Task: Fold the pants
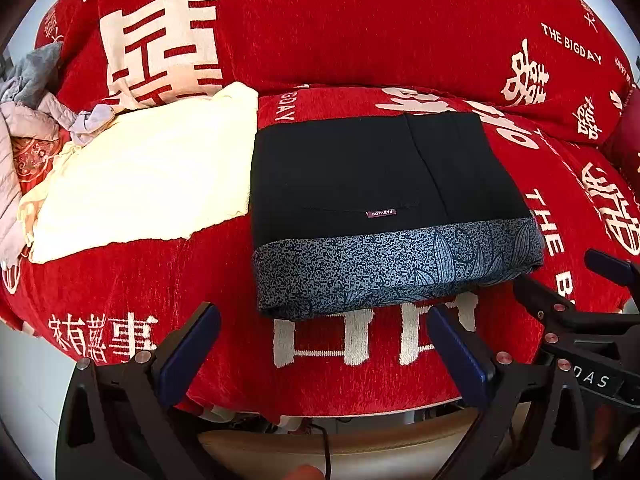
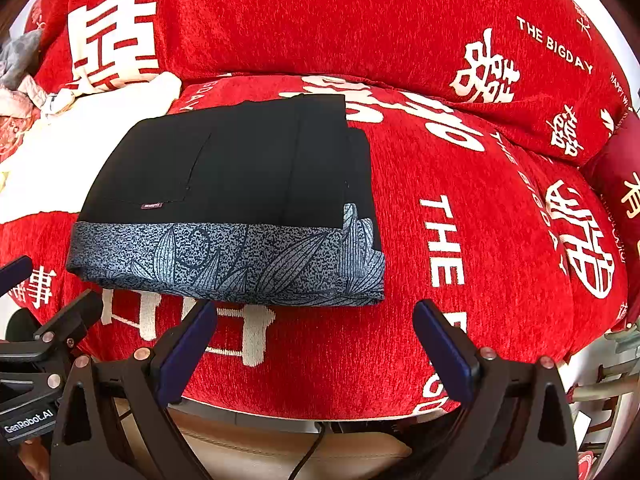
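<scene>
The black pants [image 1: 360, 176] [image 2: 224, 168] lie folded into a compact rectangle on the red sofa seat [image 1: 120, 280] [image 2: 460, 240]. Their grey-blue leaf-print waistband [image 1: 392, 264] [image 2: 224, 260] faces me, and a small label [image 1: 381, 213] [image 2: 152, 205] shows on top. My left gripper [image 1: 324, 320] hangs open just in front of the waistband, holding nothing. My right gripper [image 2: 316, 316] is also open and empty, in front of the fold's right end. In the left wrist view the right gripper [image 1: 560, 284] appears at the right edge. In the right wrist view the left gripper [image 2: 56, 284] appears at the left edge.
A cream garment [image 1: 136, 176] [image 2: 48, 152] lies flat to the left of the pants. Grey and pale clothes [image 1: 28, 92] are heaped at the far left. The red backrest [image 1: 360, 32] rises behind. A dark red cushion [image 2: 616, 184] sits at the right. A cable [image 2: 308, 452] hangs below the seat edge.
</scene>
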A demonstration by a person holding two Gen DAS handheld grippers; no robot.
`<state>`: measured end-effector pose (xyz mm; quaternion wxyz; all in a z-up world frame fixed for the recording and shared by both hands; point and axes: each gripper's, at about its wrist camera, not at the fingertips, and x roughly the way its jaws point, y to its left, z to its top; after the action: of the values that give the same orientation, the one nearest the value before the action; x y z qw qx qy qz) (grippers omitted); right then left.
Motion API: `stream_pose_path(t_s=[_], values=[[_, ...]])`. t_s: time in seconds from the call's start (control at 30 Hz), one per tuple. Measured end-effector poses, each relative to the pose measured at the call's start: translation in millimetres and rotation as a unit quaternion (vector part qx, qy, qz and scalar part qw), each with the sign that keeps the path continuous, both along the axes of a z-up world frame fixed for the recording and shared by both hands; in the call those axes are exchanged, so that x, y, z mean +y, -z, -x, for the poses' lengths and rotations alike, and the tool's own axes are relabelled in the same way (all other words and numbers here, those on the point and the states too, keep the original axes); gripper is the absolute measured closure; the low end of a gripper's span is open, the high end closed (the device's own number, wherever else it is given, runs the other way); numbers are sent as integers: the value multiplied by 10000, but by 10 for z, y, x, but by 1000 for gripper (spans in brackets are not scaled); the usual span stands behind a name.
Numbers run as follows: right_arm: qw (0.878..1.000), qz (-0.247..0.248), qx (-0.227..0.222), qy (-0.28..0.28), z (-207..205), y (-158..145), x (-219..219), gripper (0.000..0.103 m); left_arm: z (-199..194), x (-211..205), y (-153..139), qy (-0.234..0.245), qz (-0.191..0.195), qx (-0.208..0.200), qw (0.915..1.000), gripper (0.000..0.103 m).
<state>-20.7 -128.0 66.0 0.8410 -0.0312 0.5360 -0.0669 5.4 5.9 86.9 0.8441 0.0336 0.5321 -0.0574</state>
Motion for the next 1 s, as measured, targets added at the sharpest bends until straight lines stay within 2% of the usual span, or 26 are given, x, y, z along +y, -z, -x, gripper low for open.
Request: stream_pose_path(t_s=[1.0], values=[[10000,16,52,-19,10,65,10,4,4,-37,75,22,-33,108,9999,0]])
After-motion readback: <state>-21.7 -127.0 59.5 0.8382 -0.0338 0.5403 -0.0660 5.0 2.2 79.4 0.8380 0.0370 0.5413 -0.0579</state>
